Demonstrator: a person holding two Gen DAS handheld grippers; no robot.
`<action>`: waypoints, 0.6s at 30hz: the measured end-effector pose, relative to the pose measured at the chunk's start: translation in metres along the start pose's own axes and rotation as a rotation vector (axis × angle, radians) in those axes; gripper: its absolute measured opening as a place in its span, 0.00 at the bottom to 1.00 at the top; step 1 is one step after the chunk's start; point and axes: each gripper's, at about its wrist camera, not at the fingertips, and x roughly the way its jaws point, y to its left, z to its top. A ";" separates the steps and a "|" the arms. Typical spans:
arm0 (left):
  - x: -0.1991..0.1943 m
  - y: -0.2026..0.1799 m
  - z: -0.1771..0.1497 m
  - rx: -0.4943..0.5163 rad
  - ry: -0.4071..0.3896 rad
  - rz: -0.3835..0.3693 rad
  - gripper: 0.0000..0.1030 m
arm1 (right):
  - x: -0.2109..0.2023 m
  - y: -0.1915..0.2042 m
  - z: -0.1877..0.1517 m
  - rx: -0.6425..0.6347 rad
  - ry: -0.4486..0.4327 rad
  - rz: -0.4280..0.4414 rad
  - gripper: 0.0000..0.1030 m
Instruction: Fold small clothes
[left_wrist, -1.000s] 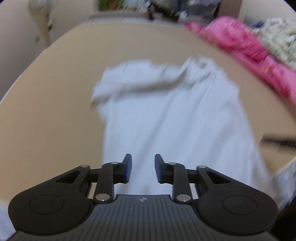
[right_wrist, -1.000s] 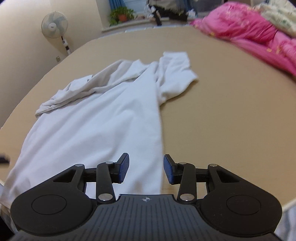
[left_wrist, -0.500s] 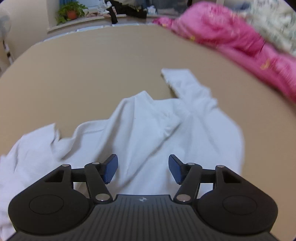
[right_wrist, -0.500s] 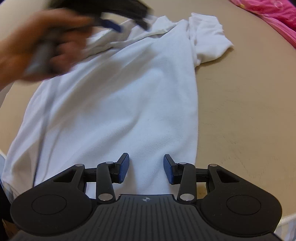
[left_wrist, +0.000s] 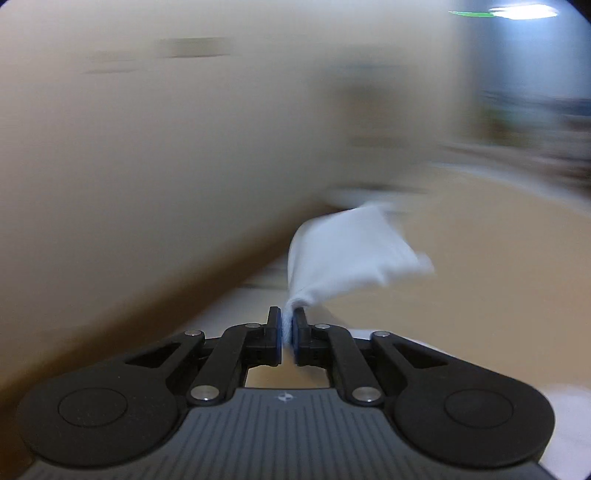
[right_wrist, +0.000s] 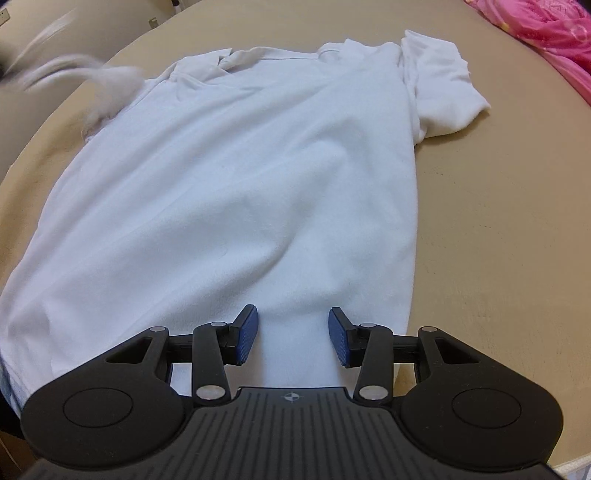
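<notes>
A white short-sleeved shirt (right_wrist: 251, 166) lies flat on the tan tabletop (right_wrist: 498, 221), collar at the far end. My right gripper (right_wrist: 291, 321) hovers open just above the shirt's near hem, nothing between its blue pads. In the left wrist view, my left gripper (left_wrist: 287, 314) has its jaws closing on a bunched bit of the shirt's white sleeve (left_wrist: 351, 251), which fans out beyond the fingertips; that view is heavily blurred. In the right wrist view this lifted sleeve (right_wrist: 107, 85) shows as a white streak at the shirt's far left. The other sleeve (right_wrist: 443, 81) lies crumpled at the far right.
Pink bedding (right_wrist: 546, 33) is heaped at the far right corner. The tabletop's rounded edge (right_wrist: 576, 424) runs close to my right gripper at the lower right. A beige wall (left_wrist: 147, 166) fills the left of the left wrist view.
My left gripper shut on the shirt's left sleeve and swung it up and away to the left. The hand with that gripper has left the right wrist view. My right gripper barely moved.
</notes>
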 end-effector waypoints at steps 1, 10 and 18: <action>0.022 0.029 0.001 -0.061 0.033 0.150 0.32 | 0.000 0.000 0.000 0.002 -0.002 -0.003 0.44; -0.009 -0.018 -0.050 -0.161 0.321 -0.442 0.32 | -0.009 0.010 -0.012 0.029 -0.054 -0.038 0.44; 0.004 -0.140 -0.126 0.146 0.539 -0.450 0.36 | -0.074 -0.023 0.009 0.223 -0.411 -0.066 0.12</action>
